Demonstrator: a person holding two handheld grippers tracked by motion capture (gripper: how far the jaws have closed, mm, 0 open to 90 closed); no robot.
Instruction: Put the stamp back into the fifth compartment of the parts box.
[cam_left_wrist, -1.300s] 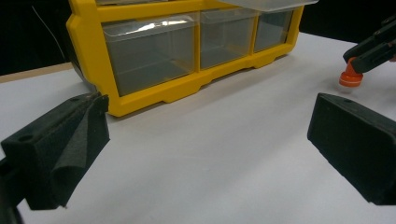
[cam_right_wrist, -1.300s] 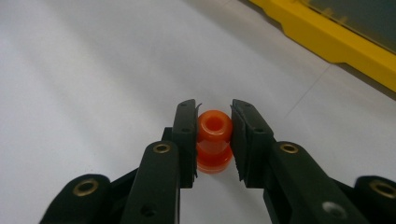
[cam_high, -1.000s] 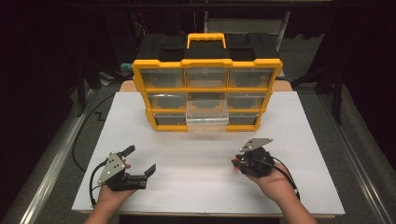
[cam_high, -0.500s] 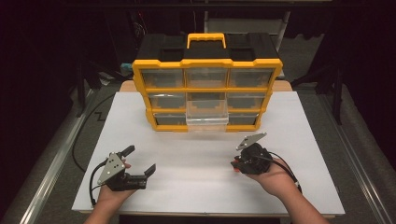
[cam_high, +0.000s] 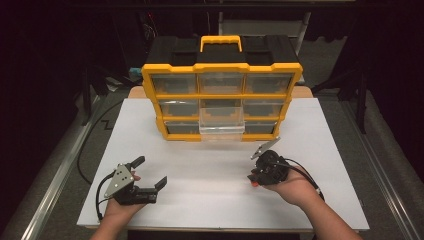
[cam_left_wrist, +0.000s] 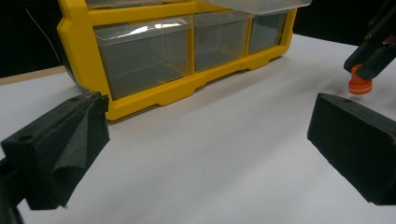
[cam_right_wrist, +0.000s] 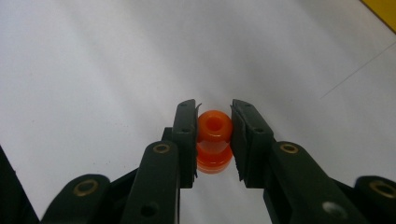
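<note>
At lower right of the high view, the right hand-held gripper (cam_high: 255, 179) clamps a small orange spool (cam_right_wrist: 214, 140) over the white bench (cam_high: 320, 130). Lower left, the left hand-held gripper (cam_high: 149, 173) rests with jaws spread wide, empty, before a yellow drawer organizer (cam_high: 222, 95).

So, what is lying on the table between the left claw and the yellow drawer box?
Nothing: in the high view, bare white table separates the open left claw from the drawer box. The left gripper view shows the same.
</note>
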